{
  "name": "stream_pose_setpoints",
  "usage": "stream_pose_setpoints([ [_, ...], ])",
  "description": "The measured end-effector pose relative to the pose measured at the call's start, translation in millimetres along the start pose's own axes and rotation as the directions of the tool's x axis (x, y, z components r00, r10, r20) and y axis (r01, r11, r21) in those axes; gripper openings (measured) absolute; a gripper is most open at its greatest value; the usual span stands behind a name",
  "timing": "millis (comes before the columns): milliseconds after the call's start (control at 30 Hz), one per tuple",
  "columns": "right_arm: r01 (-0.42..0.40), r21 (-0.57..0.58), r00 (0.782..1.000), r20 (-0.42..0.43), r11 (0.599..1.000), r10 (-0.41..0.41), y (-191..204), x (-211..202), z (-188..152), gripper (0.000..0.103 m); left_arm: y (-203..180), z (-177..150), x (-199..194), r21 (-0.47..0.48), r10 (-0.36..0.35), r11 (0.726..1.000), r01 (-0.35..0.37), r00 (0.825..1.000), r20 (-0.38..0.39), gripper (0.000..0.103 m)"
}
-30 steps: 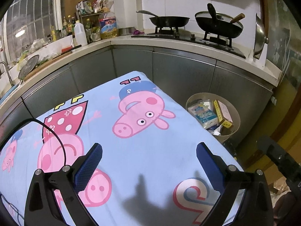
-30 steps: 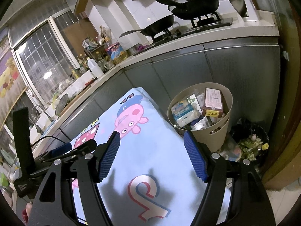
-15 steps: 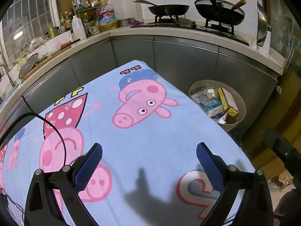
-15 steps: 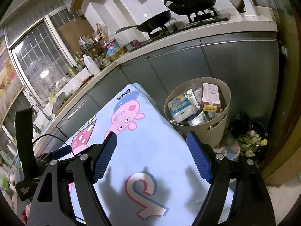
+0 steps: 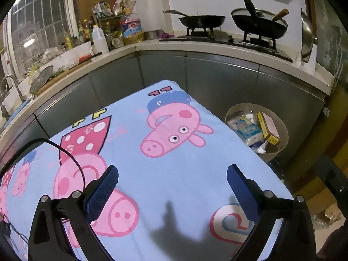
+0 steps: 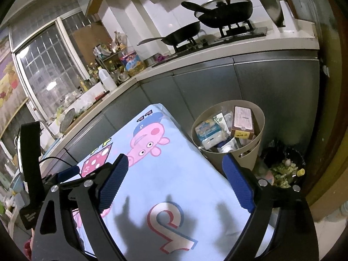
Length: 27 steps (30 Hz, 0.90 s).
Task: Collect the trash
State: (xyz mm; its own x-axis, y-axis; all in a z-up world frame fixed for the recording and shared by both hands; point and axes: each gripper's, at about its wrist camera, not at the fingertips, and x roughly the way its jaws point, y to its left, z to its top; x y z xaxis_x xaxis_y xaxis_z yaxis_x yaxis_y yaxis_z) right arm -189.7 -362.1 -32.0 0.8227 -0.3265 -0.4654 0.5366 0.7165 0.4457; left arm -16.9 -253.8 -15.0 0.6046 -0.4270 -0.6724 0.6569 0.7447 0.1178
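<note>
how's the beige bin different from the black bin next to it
The beige bin is light, tall and rigid, and it stands against the clothed table; the black bin is dark, sits lower and stands further out toward the wall. The beige bin holds packaging: a brown box and a blue-and-white pack. The black bin holds greenish food scraps. Both stand on the floor, open-topped and holding trash.

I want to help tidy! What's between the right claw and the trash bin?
Only bare cartoon pig cloth between the opening, empty right claw and the beige trash bin, in the right wrist view.
</note>
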Motion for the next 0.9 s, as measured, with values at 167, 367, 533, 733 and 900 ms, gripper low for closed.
stream_pose_setpoints([
  [167, -0.006, -0.006, 1.0, -0.001, 1.0, 0.006, 2.5, -2.2, 0.2, 0.087, 3.6, 0.7, 0.3, -0.009, 0.016, 1.0, -0.017, 1.0, -0.009, 0.099],
  [367, -0.01, -0.005, 1.0, -0.013, 1.0, 0.01, 5.1, -2.2, -0.2, 0.087, 0.9, -1.4, 3.1, 0.016, 0.048, 0.999, -0.048, 0.998, -0.027, 0.099],
  [533, -0.014, -0.007, 1.0, -0.016, 1.0, 0.014, 6.5, -2.2, 0.8, 0.087, 0.6, -2.1, 2.4, 0.016, 0.053, 0.998, -0.053, 0.998, -0.021, 0.099],
  [733, -0.014, 0.001, 1.0, -0.02, 1.0, 0.014, 6.0, -0.3, 0.5, 0.087, 2.1, -2.2, -1.2, 0.006, 0.05, 0.999, -0.05, 0.999, -0.009, 0.099],
  [900, -0.015, 0.001, 1.0, -0.021, 1.0, 0.015, 5.7, -0.2, 0.4, 0.087, 1.6, -1.6, -4.1, 0.005, 0.053, 0.999, -0.053, 0.999, -0.006, 0.099],
])
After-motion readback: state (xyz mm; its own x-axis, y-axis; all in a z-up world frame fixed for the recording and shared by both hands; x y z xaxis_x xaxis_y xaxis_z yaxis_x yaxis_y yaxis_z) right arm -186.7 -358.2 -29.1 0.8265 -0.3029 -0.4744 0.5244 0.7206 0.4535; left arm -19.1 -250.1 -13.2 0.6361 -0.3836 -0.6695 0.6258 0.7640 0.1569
